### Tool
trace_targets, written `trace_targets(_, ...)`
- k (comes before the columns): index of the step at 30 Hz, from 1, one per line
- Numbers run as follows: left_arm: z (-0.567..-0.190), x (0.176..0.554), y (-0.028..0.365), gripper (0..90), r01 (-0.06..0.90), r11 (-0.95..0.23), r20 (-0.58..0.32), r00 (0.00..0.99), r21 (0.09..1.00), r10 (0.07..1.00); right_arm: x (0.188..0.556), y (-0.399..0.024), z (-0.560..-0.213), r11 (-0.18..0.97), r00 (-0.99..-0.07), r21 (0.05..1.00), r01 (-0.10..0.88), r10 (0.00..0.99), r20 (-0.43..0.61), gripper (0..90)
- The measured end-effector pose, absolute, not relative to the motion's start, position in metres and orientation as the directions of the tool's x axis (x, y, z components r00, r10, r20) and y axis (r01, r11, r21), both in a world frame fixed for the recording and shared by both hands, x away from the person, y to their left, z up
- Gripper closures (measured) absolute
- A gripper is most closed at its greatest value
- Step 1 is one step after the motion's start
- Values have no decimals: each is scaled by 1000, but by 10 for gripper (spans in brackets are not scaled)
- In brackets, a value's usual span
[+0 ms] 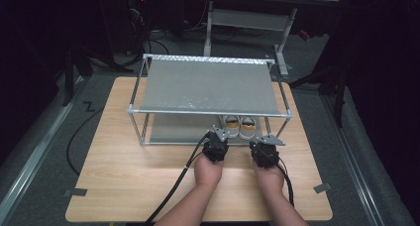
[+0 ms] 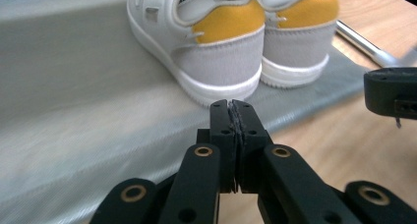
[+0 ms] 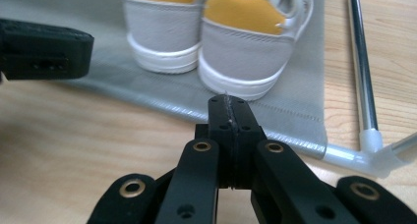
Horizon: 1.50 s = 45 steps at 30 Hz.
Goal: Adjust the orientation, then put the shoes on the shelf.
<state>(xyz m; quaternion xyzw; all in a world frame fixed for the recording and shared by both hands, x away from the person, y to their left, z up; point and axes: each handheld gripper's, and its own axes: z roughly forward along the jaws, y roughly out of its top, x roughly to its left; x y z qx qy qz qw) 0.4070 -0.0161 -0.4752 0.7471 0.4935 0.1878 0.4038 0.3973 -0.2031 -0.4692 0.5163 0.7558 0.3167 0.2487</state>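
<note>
A pair of white and grey shoes (image 1: 239, 126) with yellow heel patches stands side by side on the lower grey shelf of a two-level rack (image 1: 208, 85), heels toward me. In the left gripper view the left shoe's heel (image 2: 216, 57) sits just beyond my left gripper (image 2: 231, 106), whose jaws are pressed together with nothing in them. My right gripper (image 3: 230, 102) is shut too, empty, pointing at the right shoe's heel (image 3: 246, 57) a short way off. Both grippers (image 1: 216, 142) (image 1: 263, 149) hover over the table in front of the rack.
The rack's metal frame tube (image 3: 361, 71) and a corner joint (image 3: 371, 145) lie right of the shoes. Its upper grey shelf (image 1: 208, 84) overhangs them. The wooden table (image 1: 124, 171) has bare room to the left and in front. Black cables (image 1: 173, 191) trail back from the grippers.
</note>
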Motion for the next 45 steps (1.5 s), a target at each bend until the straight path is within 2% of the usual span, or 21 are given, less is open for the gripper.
trace_targets(2, -470, 396, 2, 863, 590, -162, -154, 448, 791, 881, 388, -203, -465, 279, -363, 733, 620, 931, -47, 900)
trace_targets(10, -463, 372, 60, 820, 583, -184, -141, 467, 792, 873, 358, -212, -455, 291, -392, 730, 619, 919, -35, 900)
trace_targets(11, -464, 367, 78, 815, 583, -199, -124, 467, 788, 876, 351, -216, -451, 294, -390, 731, 616, 920, -41, 900)
trace_targets(13, -464, 364, 87, 813, 585, -197, -122, 460, 787, 879, 348, -219, -448, 291, -388, 737, 610, 921, -43, 900)
trace_targets(16, -466, 350, 122, 793, 601, -177, -146, 449, 779, 881, 338, -230, -441, 260, -365, 746, 613, 931, -25, 900)
trace_targets(21, -462, 331, 154, 780, 594, -179, -151, 461, 784, 874, 328, -236, -446, 241, -352, 750, 616, 936, -11, 900)
trace_targets(30, -458, 326, 157, 764, 586, -136, -186, 456, 799, 870, 325, -247, -447, 204, -325, 757, 620, 946, 11, 900)
trace_targets(36, -459, 326, 157, 723, 568, -168, -124, 439, 806, 890, 325, -248, -453, 233, -338, 741, 629, 941, -9, 900)
trace_targets(42, -457, 326, 179, 667, 600, -192, -102, 421, 777, 901, 322, -249, -455, 246, -352, 736, 631, 936, -11, 900)
trace_targets(43, -457, 320, 189, 640, 588, -230, -57, 428, 775, 902, 321, -250, -454, 250, -352, 738, 627, 936, -18, 900)
trace_targets(44, -457, 320, 189, 607, 588, -230, -57, 428, 775, 902, 321, -250, -454, 250, -352, 738, 627, 936, -18, 900)
trace_targets(45, -460, 315, 199, 545, 590, -226, -61, 426, 775, 903, 320, -251, -451, 244, -339, 754, 610, 940, -31, 739)
